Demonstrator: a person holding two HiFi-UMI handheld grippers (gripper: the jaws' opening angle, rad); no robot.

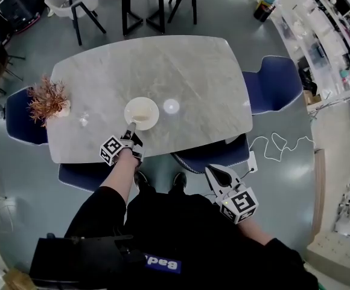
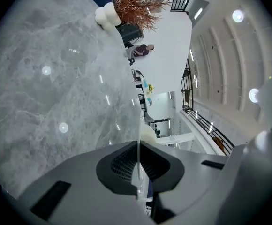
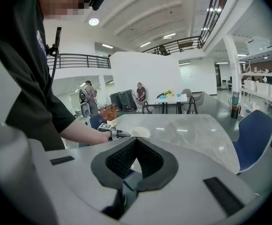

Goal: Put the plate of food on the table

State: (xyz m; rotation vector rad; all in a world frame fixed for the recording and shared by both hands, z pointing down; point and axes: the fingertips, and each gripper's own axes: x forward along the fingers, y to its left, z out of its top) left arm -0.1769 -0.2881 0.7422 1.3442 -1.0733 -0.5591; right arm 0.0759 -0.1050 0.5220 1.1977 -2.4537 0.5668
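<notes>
A white plate with pale food lies on the grey marble table, close to its near edge. My left gripper is shut on the plate's near rim. In the left gripper view the thin rim runs edge-on between the closed jaws of the left gripper. My right gripper hangs off the table by my right side, shut with nothing in it. From the right gripper view, the right gripper points across at the plate and the table.
A dried reddish plant in a white vase stands at the table's left end. Blue chairs sit at the right, the near side and the left. A white cable lies on the floor. Shelves line the right wall.
</notes>
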